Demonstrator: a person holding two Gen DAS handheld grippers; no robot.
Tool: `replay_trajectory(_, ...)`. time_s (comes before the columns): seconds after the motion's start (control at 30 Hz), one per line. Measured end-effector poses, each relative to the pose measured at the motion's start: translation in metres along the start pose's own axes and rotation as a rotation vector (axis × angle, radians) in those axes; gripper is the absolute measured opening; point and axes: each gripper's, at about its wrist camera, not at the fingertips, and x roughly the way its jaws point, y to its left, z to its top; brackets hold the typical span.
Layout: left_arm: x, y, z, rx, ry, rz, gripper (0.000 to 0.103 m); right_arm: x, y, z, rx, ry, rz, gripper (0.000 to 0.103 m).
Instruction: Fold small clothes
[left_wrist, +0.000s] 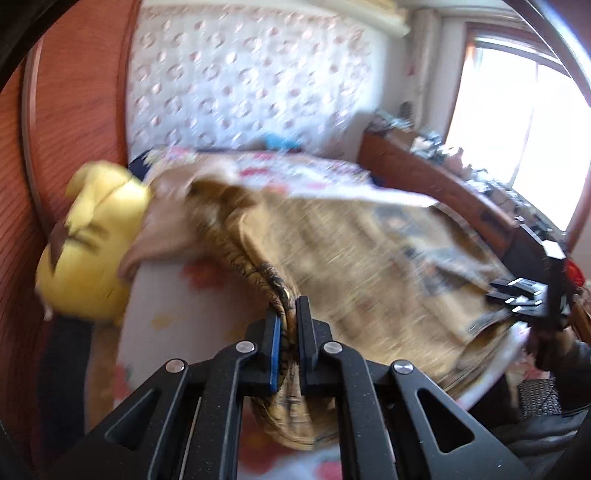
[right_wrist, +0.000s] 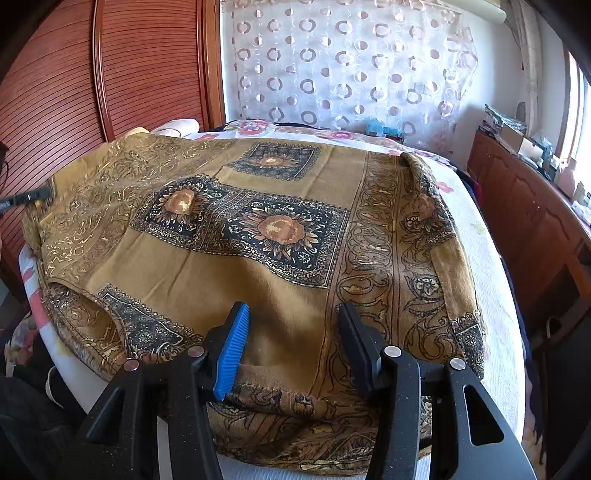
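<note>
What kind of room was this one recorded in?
Probably a bedroom: a bed with floral bedding, a yellow plush toy beside it, a wooden wardrobe, and a cluttered sideboard below the window.

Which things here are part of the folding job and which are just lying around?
In use:
- mustard-gold cloth with black sunflower squares
- left gripper, shut on the cloth's edge
- right gripper, open over the cloth
- white floral-covered table it lies on

Lying about:
- yellow plush toy
- clutter on the wooden sideboard
- small blue item by the curtain
</note>
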Motion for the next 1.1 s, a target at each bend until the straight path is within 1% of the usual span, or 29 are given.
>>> replay_trajectory(0.13, 0.001, -0.041, 0.036, 0.060, -0.054, -0.105, 0.008, -0.010, -0.007, 0.001, 0.034, -0.009, -0.002, 0.052)
replay_trajectory(0.23, 0.008, -0.070, 0.062, 0.103, -0.087, -0.183, 0.008, -0.024, -0.013, 0.002, 0.040, -0.035, -0.017, 0.052)
replay_trajectory(0.33, 0.017, -0.101, 0.082, 0.150, -0.106, -0.244, 0.008, -0.038, -0.021, 0.001, 0.051, -0.058, -0.033, 0.052)
replay_trajectory(0.53, 0.041, -0.152, 0.104, 0.217, -0.092, -0.346, 0.008, -0.055, -0.033, -0.007, 0.067, -0.082, -0.070, 0.052)
replay_trajectory(0.7, 0.050, -0.186, 0.119, 0.262, -0.078, -0.399, 0.008, -0.063, -0.042, -0.011, 0.094, -0.100, -0.079, 0.052)
replay_trajectory(0.87, 0.046, -0.218, 0.128, 0.304, -0.084, -0.448, 0.008, -0.066, -0.044, -0.013, 0.107, -0.109, -0.082, 0.052)
replay_trajectory(0.9, 0.045, -0.221, 0.128, 0.302, -0.078, -0.456, 0.008, -0.065, -0.042, -0.013, 0.108, -0.112, -0.083, 0.052)
replay_trajectory(0.97, 0.052, -0.226, 0.125, 0.300, -0.040, -0.466, 0.008, -0.064, -0.039, -0.013, 0.108, -0.118, -0.084, 0.052)
replay_trajectory(1.03, 0.059, -0.230, 0.119, 0.308, -0.006, -0.442, 0.008, -0.059, -0.041, -0.013, 0.111, -0.115, -0.082, 0.052)
replay_trajectory(1.07, 0.063, -0.229, 0.115, 0.309, 0.006, -0.438, 0.014, -0.058, -0.040, -0.013, 0.109, -0.114, -0.084, 0.052)
replay_trajectory(1.1, 0.066, -0.227, 0.113, 0.305, 0.019, -0.447, 0.026, -0.058, -0.039, -0.013, 0.107, -0.111, -0.084, 0.052)
